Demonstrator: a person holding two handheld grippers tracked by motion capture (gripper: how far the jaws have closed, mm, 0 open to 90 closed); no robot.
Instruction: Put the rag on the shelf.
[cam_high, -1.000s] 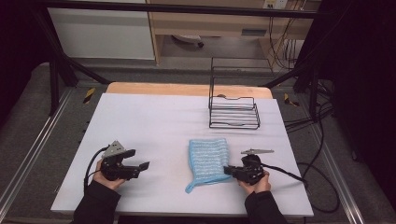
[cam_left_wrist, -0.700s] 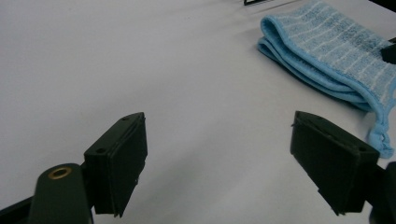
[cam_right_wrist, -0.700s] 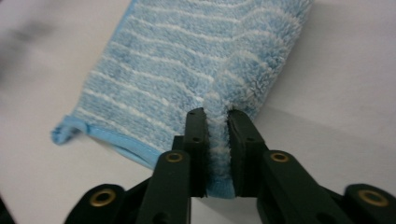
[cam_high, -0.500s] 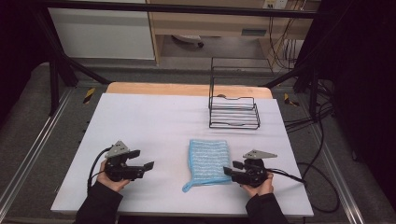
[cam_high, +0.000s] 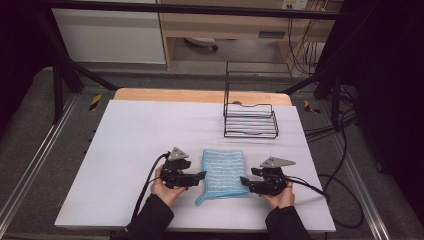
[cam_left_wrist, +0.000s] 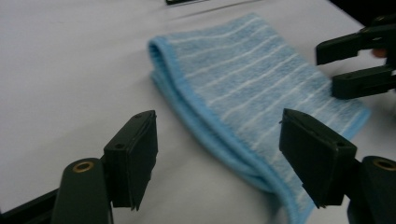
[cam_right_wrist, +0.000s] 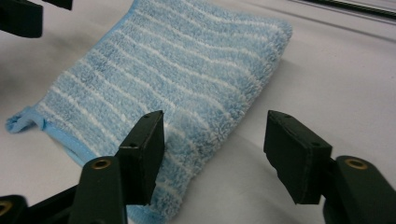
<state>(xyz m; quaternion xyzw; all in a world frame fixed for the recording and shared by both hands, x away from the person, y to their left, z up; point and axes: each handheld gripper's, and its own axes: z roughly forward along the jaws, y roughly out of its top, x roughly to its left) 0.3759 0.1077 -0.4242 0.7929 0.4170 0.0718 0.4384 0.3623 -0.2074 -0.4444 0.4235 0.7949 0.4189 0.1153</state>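
A: Where does the blue towel (cam_high: 224, 171) lie?

B: Flat on the white counter (cam_high: 140, 135), folded, near the front edge and about midway between the left and right edges. It is pale blue terry with thin white stripes, and one loose corner pokes out toward the front edge at its left.

A: And the two grippers?

B: One on each side of it. The left gripper (cam_high: 201, 176) sits just beside the towel's left edge, pointing right at it; the right gripper (cam_high: 243, 181) sits just beside the right edge, pointing left. Each is held by a hand in a dark sleeve coming in over the front edge.

A: Are they clamped on the cloth?

B: No. In the left gripper view the left gripper (cam_left_wrist: 217, 149) has its jaws spread wide, with the towel's (cam_left_wrist: 261, 88) folded, layered edge running between them, and nothing pinched. In the right gripper view the right gripper (cam_right_wrist: 215, 151) is likewise wide apart, its jaws straddling the fluffy near edge of the towel (cam_right_wrist: 177, 70).

A: Are the jaws touching the cloth?

B: I cannot tell for sure; they look just above or against it.

A: Anything else on the counter?

B: A black wire rack (cam_high: 250, 112) stands toward the far right corner, well apart from the towel.
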